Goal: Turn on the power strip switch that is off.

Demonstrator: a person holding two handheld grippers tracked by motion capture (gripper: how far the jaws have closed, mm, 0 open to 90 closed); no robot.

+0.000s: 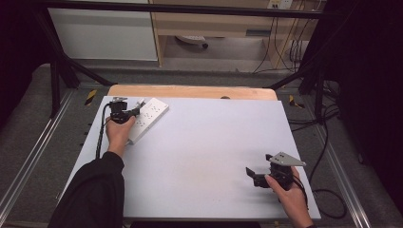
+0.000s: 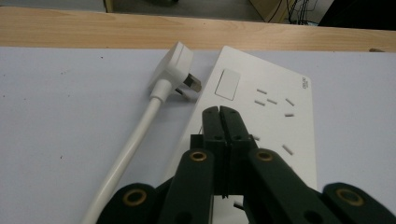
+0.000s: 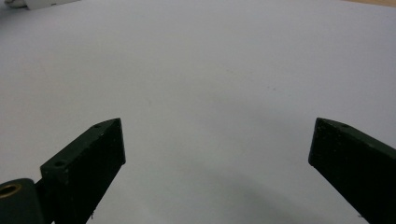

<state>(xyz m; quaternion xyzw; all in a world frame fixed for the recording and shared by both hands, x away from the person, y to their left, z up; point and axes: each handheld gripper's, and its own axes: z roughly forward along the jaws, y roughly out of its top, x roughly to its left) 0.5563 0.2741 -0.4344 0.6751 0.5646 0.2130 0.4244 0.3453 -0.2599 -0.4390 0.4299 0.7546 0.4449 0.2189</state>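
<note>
From the high view, one white power strip (image 1: 148,118) lies slantwise at the far left corner of the pale table (image 1: 204,156), and two grippers are out: the left gripper (image 1: 135,112) sits over the strip's near-left part in the person's left hand (image 1: 119,134), and the right gripper (image 1: 250,173) rests well apart near the front right edge in the right hand (image 1: 290,192), its jaws spread with nothing between them. The strip's cable is hard to make out here behind the left hand. In the left gripper view, the left gripper (image 2: 219,111) has its two jaws pressed together with nothing caught between them, tips above the power strip (image 2: 275,112); one white plug (image 2: 176,65) lies just beside the strip's end, its cord (image 2: 126,154) running down out of frame. The strip's near end is hidden behind the jaws. In the right gripper view, the right gripper (image 3: 217,135) stands wide apart over bare table (image 3: 210,60); a white scrap is cut off at the top left corner, too little to identify.
</note>
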